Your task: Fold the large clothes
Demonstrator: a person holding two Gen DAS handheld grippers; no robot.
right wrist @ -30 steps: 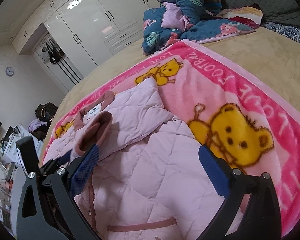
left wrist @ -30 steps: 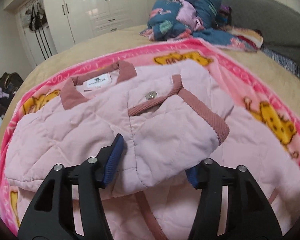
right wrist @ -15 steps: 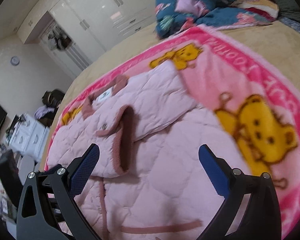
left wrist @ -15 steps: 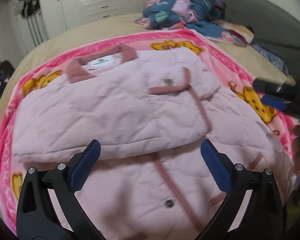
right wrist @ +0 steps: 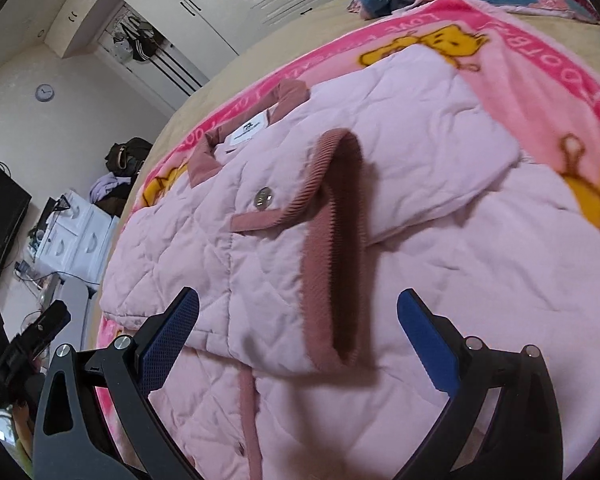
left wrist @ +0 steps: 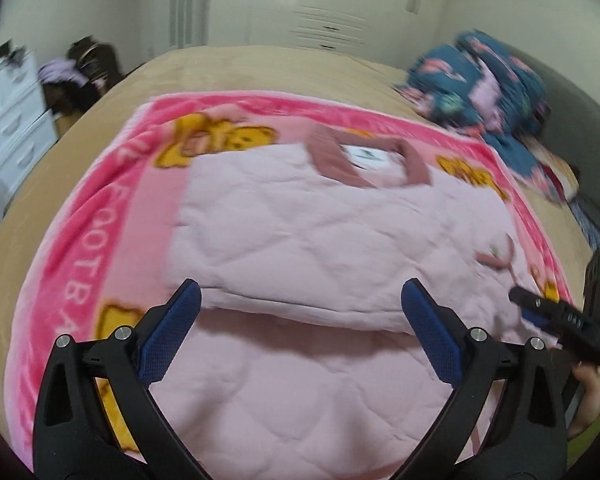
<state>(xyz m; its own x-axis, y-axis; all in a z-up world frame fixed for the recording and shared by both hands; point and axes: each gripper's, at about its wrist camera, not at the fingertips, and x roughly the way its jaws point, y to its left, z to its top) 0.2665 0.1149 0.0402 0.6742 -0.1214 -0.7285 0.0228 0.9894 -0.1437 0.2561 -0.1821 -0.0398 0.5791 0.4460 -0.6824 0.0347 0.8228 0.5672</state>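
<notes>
Both grippers: the left gripper (left wrist: 300, 308) and the right gripper (right wrist: 298, 312) stood with jaws wide apart and nothing between them; a second ago the left one was closed in around the sleeve fold.
Jacket position: the pink quilted jacket (left wrist: 340, 240) lay flat on the pink bear blanket (left wrist: 112, 208), directly ahead of and beneath both grippers, collar (right wrist: 284, 96) at the far end.
Sleeve: the sleeve with the ribbed cuff (right wrist: 332, 240) rested across the jacket's chest, just ahead of the right gripper's open jaws, touching neither finger.
Change: the left gripper had released the folded sleeve and swung toward the jacket's other side; the right gripper had shifted so that the cuff sat centred in its view.
Left view quality: motion blur was present; fine detail at the jacket's far edge could not be read.
Other gripper in view: the right gripper's body showed at the right edge of the left wrist view, apart from the fabric.
Task meaning: the sleeve fold appeared complete; judged remaining work was the second sleeve and the body folds.
Surroundings: a heap of blue bedding (left wrist: 484, 80) lay well beyond the jacket.
</notes>
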